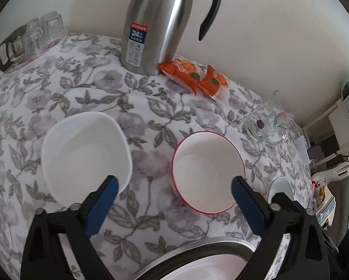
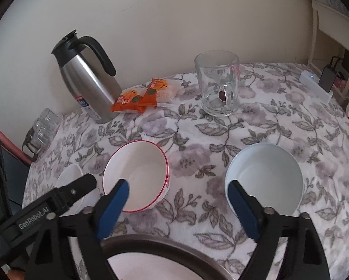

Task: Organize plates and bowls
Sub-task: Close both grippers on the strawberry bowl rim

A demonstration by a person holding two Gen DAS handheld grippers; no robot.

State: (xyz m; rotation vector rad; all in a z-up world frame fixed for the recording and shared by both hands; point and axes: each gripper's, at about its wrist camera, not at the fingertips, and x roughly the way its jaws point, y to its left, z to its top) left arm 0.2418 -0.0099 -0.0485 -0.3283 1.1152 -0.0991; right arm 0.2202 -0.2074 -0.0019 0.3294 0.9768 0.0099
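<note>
Left wrist view: the left gripper (image 1: pixel 174 184) hangs wide open above the table (image 1: pixel 81 93), holding nothing. The white plate (image 1: pixel 85 154) lies under its left finger, the red-rimmed bowl (image 1: pixel 208 171) under its right; both are empty and apart. A metal-rimmed dish (image 1: pixel 197 252) sits at the near edge below the gripper, its contents unclear. Risk, as judged: a descent midway would strike the cloth between the two items, or a finger could clip a rim and tip it.

Right wrist view: the right gripper (image 2: pixel 178 193) is likewise fully spread and empty. The red-rimmed bowl (image 2: pixel 135 175) and the blue bowl (image 2: pixel 264 178) stand well apart, both empty. The glass mug (image 2: pixel 217 84) behind holds one small dark object. The flask (image 2: pixel 88 77) and snack packets (image 2: pixel 137 96) stand near the wall. Risk, as judged: smooth glazed rims may slip from the pads; the left gripper sits close and the two could collide over the red-rimmed bowl.
</note>
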